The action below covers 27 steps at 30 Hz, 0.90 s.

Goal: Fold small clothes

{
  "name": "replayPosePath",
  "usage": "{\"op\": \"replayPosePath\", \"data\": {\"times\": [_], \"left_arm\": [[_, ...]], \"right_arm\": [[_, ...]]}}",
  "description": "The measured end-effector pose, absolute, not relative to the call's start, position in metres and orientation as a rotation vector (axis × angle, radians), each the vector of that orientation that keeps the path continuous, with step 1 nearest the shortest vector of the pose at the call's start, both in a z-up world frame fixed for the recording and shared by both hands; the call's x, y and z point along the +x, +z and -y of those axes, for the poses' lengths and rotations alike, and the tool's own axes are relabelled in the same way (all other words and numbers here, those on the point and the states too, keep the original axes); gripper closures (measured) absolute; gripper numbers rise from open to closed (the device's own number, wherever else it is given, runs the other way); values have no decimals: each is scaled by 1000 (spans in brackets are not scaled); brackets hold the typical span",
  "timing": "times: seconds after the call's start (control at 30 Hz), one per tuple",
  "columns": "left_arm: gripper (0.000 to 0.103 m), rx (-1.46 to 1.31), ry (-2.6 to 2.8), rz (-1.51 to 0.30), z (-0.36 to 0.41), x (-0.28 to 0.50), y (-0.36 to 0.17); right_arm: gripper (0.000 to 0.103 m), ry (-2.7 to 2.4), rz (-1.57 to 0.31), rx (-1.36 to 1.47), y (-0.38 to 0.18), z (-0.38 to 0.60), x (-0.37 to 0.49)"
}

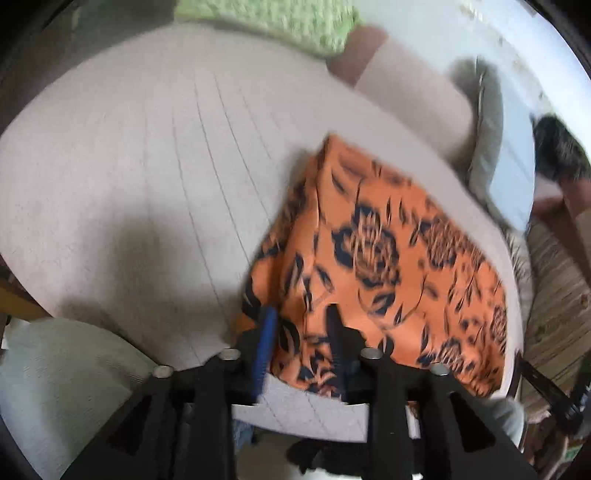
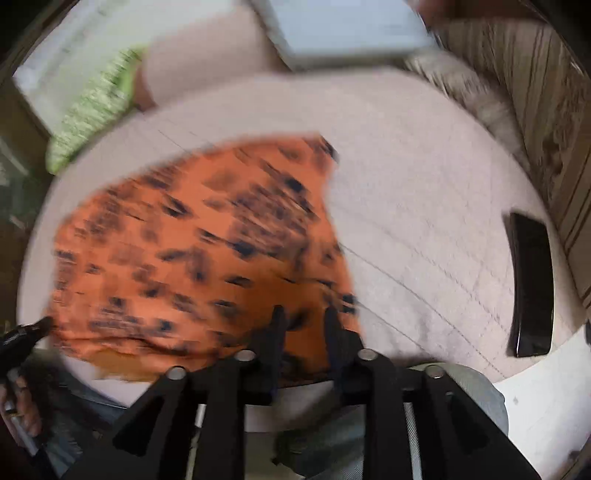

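Observation:
An orange garment with a dark floral print [image 1: 376,258] lies on a pale pink cloth-covered surface [image 1: 147,166]. In the left wrist view it fills the right half. My left gripper [image 1: 301,314] is open with its fingers straddling the garment's near left edge. In the right wrist view, the garment [image 2: 192,251] is blurred and fills the left and centre. My right gripper [image 2: 301,314] is open over the garment's near right corner. The left gripper's tip [image 2: 33,332] shows at the far left, and the right gripper [image 1: 546,387] shows at the far right of the left wrist view.
A black phone [image 2: 532,284] lies on the pink surface at the right. A green knitted cloth [image 1: 280,22] lies at the far edge. A grey-white cushion [image 1: 491,147] and a patterned rug [image 1: 554,288] lie beyond the surface's right side.

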<state>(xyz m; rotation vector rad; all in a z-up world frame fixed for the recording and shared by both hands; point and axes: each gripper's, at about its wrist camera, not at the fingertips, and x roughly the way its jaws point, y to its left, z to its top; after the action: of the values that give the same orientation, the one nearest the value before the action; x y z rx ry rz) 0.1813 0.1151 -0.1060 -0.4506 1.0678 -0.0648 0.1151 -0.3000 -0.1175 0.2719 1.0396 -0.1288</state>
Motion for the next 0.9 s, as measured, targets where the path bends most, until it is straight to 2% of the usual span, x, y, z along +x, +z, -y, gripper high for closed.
{"op": "replayPosePath", "data": {"times": [0.07, 0.1, 0.27, 0.5, 0.63, 0.73, 0.8, 0.83, 0.87, 0.9], "left_arm": [[53, -468, -36, -1056, -123, 187, -102], [53, -484, -20, -1072, -127, 196, -106], [53, -578, -43, -1209, -127, 230, -145], [53, -679, -103, -1200, -141, 228, -159], [55, -621, -145, -1224, -132, 235, -169], [60, -621, -157, -1241, -132, 239, -169], [72, -685, -163, -1247, -140, 241, -174], [83, -734, -180, -1249, -144, 242, -178], [89, -760, -202, -1249, -145, 241, -177], [90, -757, -220, -1235, -144, 239, -174]], "right_arm": [[50, -45, -968, 273, -94, 274, 120], [49, 31, -954, 288, -86, 260, 130], [48, 403, -1006, 420, -94, 182, 208], [48, 538, -1223, 435, -141, 84, 298], [48, 542, -1342, 346, -162, 36, 332], [48, 502, -1434, 217, -177, 2, 346], [48, 473, -1521, 145, -191, -13, 352], [50, 451, -1546, 127, -196, -16, 355], [50, 424, -1577, 99, -204, -21, 359], [50, 411, -1595, 86, -207, -23, 361]]}}
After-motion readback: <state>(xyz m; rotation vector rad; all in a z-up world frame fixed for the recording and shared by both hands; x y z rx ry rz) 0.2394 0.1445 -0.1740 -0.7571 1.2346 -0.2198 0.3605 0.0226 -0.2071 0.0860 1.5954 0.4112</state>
